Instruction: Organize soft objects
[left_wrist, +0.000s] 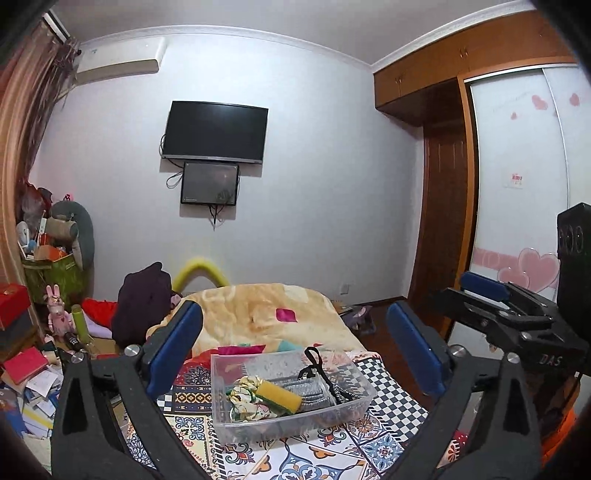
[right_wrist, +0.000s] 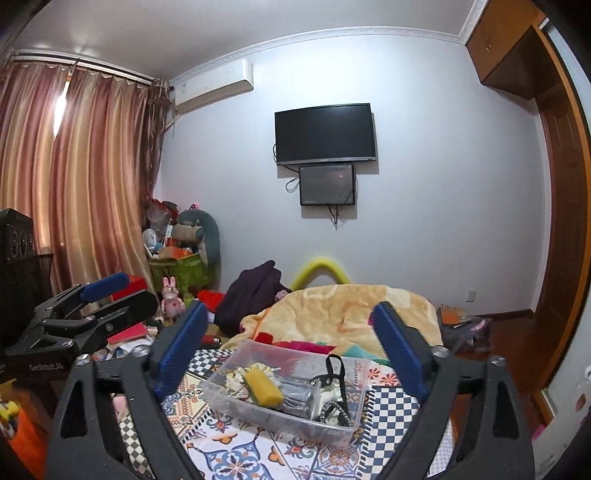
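On the bed (left_wrist: 258, 314), over a patterned cover (right_wrist: 236, 454), sits a clear plastic bin (left_wrist: 221, 406) that holds the soft things: a grey cloth (left_wrist: 314, 393), a yellow sponge (left_wrist: 279, 397), a flowered scrunchie (left_wrist: 243, 402) and a black strap (right_wrist: 334, 373). Both the left gripper (left_wrist: 295, 347) and the right gripper (right_wrist: 291, 347) hang above it with jaws spread wide and empty. Risks, as I judge them: the light bin could slide or tip on the soft bedding if a finger catches its wall, and the looped strap could snag and drag its neighbours out.
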